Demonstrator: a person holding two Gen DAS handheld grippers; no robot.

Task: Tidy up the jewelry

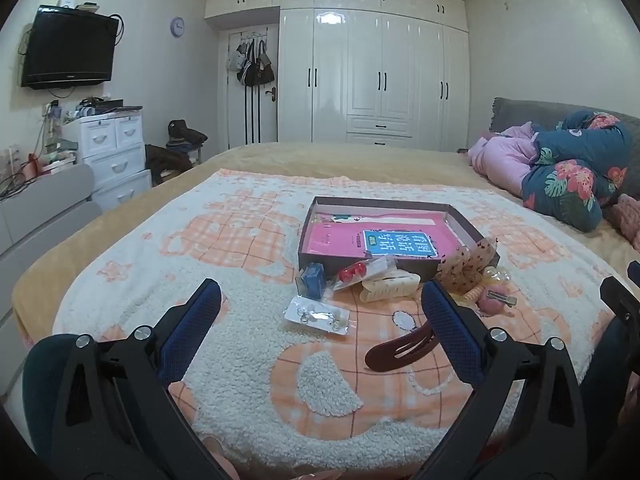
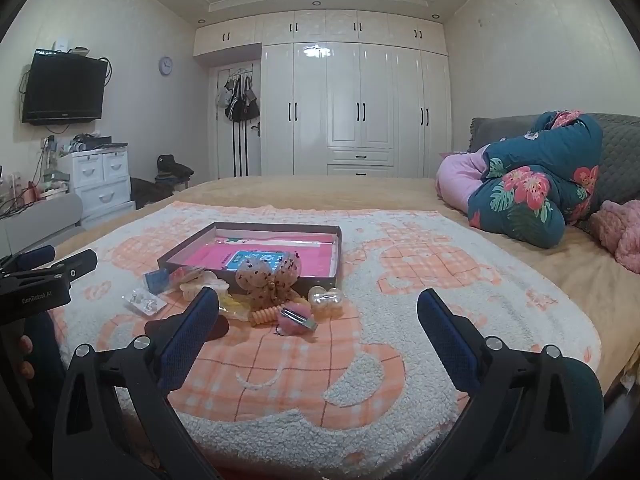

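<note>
- Left gripper (image 1: 320, 308): fingers spread wide, empty, above blanket (image 1: 248, 360).
- Right gripper (image 2: 318, 314): same, released.
- Hair clips, earring card (image 1: 318, 316) heaped just before tray (image 1: 400, 268).

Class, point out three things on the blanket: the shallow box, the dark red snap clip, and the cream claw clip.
shallow box (image 1: 316, 258): left wrist view, near wall.
dark red snap clip (image 1: 394, 354): left wrist view, middle.
cream claw clip (image 1: 390, 286): left wrist view, curved back.

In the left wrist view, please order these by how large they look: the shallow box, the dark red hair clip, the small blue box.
1. shallow box
2. dark red hair clip, though it lies nearest the camera
3. small blue box
</note>
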